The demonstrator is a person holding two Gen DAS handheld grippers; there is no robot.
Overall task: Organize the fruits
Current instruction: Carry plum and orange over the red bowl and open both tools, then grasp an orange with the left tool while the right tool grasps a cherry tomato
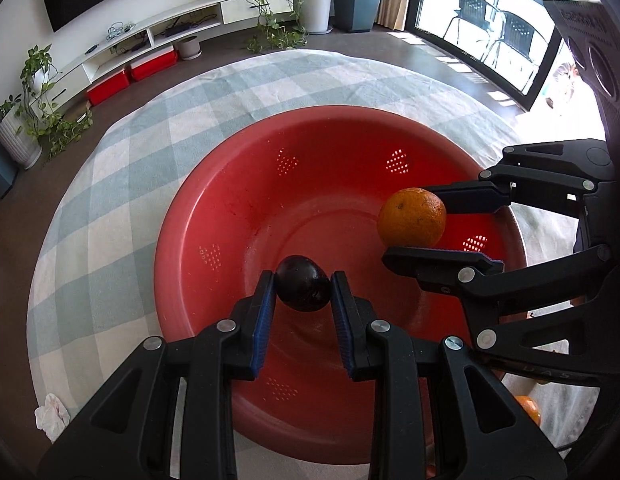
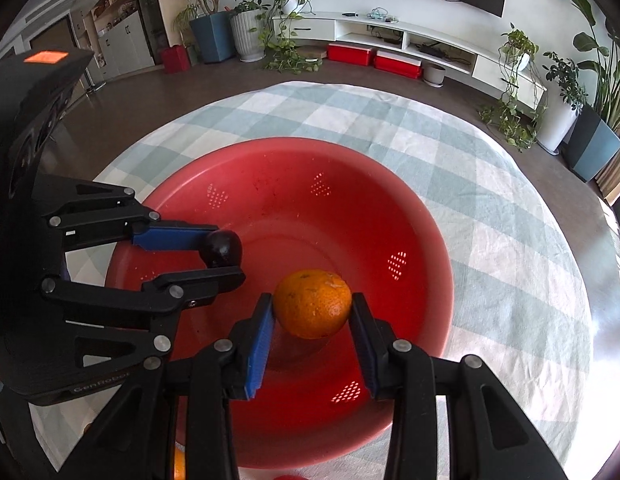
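Observation:
A large red colander bowl [image 1: 214, 216] [image 2: 421, 216] sits on a checked cloth. My left gripper [image 1: 302, 288] [image 2: 224, 254] is shut on a dark plum [image 1: 303, 289] [image 2: 222, 248] and holds it over the bowl's inside. My right gripper [image 2: 312, 309] [image 1: 411, 222] is shut on an orange [image 2: 312, 303] [image 1: 412, 216], also held above the bowl, to the right of the plum. The bowl's floor under both fruits is bare.
The checked cloth [image 1: 122, 184] [image 2: 489, 208] covers a round table. Another orange [image 1: 529, 410] [image 2: 178, 465] lies on the cloth near the bowl's near side. A crumpled white tissue [image 1: 52, 416] lies at the cloth's left edge. Plants and a TV shelf stand beyond.

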